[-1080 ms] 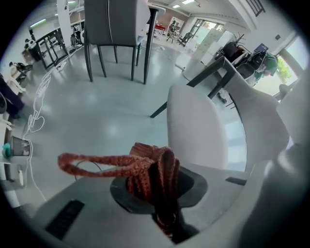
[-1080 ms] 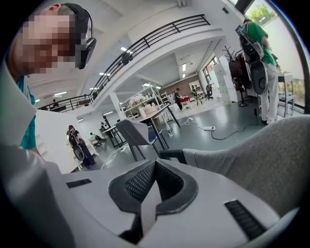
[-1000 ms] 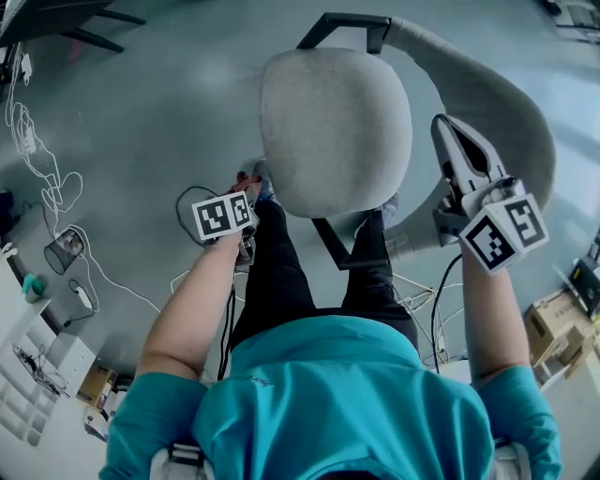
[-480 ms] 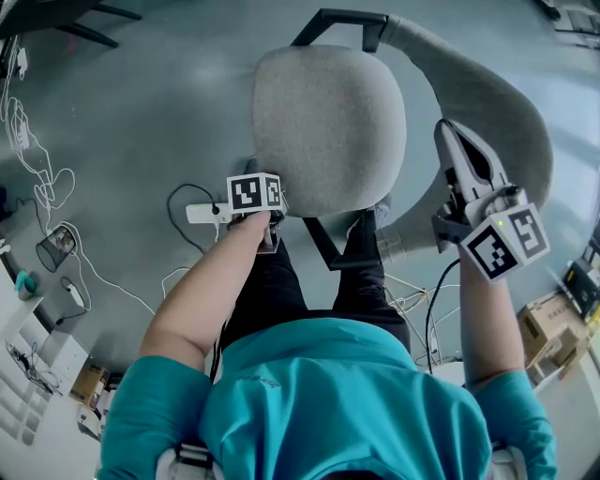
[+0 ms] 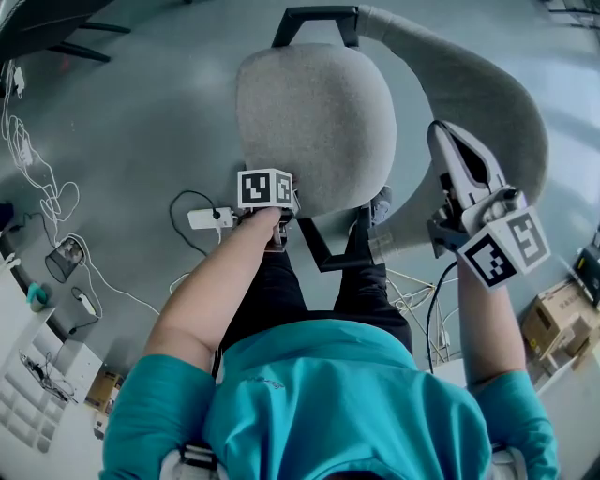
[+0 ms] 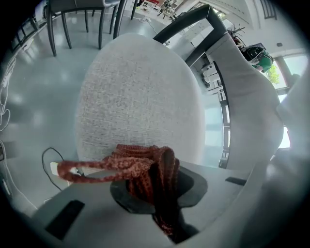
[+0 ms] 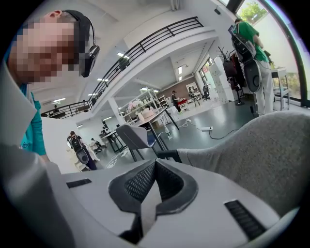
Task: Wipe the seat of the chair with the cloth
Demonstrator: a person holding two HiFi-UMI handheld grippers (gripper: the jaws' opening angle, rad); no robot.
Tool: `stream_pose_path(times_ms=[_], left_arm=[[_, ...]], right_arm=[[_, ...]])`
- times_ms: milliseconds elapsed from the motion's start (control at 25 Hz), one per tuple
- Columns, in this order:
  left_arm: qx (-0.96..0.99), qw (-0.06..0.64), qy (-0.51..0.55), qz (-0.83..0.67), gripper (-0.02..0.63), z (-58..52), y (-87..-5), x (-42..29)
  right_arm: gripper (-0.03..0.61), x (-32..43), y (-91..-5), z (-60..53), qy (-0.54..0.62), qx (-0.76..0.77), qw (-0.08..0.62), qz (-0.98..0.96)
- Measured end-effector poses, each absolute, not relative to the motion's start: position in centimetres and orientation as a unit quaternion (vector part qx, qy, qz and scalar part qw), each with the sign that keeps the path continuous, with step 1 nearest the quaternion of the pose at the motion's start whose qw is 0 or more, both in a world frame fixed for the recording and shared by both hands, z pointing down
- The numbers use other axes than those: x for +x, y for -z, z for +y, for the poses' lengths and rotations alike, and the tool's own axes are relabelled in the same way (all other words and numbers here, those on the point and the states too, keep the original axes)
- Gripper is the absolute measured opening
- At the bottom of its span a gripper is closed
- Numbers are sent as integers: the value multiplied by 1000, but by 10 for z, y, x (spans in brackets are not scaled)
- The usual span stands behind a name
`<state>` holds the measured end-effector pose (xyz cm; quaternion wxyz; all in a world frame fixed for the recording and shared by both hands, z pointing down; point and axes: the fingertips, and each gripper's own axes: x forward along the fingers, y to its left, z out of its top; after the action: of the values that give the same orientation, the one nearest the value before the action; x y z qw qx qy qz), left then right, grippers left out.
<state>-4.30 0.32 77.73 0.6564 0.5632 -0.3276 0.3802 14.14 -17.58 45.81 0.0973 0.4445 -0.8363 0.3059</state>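
The chair's grey fabric seat [image 5: 314, 117] lies below me, its curved grey backrest [image 5: 473, 98] at the right. My left gripper [image 5: 270, 202] is at the seat's near left edge, shut on a red-brown knitted cloth [image 6: 145, 167]. A loop of the cloth hangs out to the left, just short of the seat [image 6: 140, 97]. My right gripper [image 5: 442, 133] is held up beside the backrest [image 7: 271, 155], apart from the seat. Its jaws are shut with nothing between them.
A white power strip [image 5: 208, 217] with cables lies on the grey floor left of the chair. The chair's black frame [image 5: 314, 17] shows at the far end. Cardboard boxes [image 5: 562, 319] stand at the right, a small bin [image 5: 64, 258] at the left.
My left gripper has moved right and forward, from beside the leg to the seat's near edge. The right gripper has hardly shifted.
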Motion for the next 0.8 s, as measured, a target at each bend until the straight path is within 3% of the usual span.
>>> stream_pose_path(times_ms=[800], left_arm=[[583, 660, -384, -277, 63, -2, -785, 50]], right_arm=[[-2, 168, -456, -180, -313, 448, 75, -834]])
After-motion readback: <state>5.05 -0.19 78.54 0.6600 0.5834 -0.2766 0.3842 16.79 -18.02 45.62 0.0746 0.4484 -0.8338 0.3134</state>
